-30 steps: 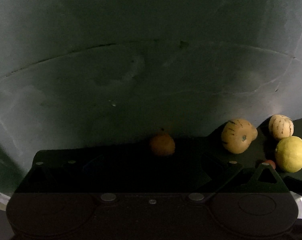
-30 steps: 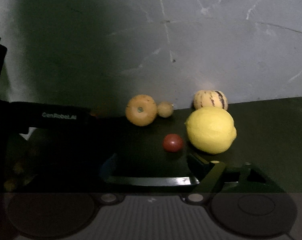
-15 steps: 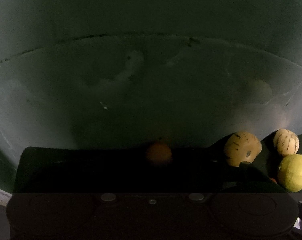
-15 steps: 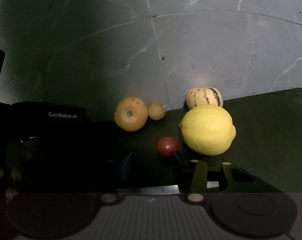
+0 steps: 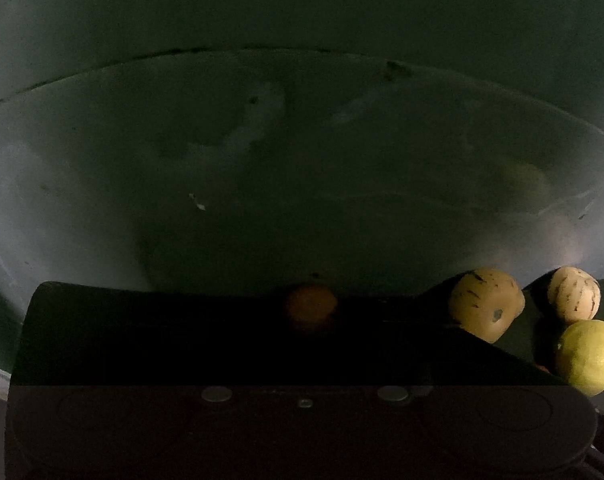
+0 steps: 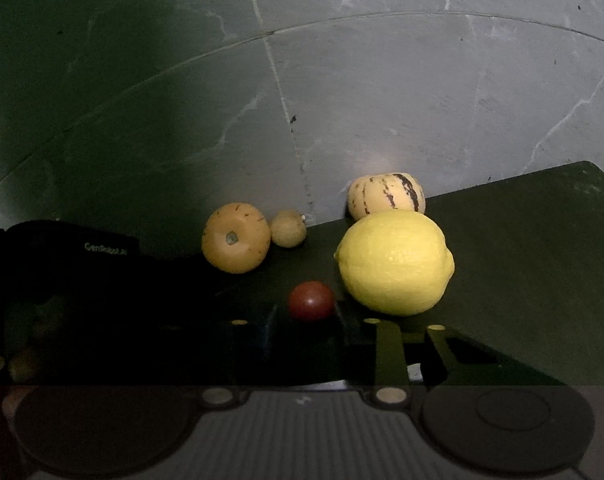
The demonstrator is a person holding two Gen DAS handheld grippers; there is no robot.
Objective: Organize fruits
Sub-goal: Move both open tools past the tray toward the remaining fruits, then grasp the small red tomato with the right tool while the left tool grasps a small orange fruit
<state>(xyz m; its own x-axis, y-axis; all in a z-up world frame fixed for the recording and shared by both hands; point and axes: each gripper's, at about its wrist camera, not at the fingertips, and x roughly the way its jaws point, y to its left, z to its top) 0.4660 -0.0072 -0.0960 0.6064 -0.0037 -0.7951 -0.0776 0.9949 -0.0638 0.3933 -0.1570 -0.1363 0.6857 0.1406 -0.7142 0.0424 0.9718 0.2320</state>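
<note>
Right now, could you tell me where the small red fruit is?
In the right wrist view, the small red fruit sits on the dark mat, just left of the big lemon and directly ahead of the right hand-held gripper.

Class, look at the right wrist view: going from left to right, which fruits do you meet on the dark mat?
Round orange-tan fruit with a stem dimple → small dull-yellow fruit → small dark red fruit → large yellow lemon.
</note>
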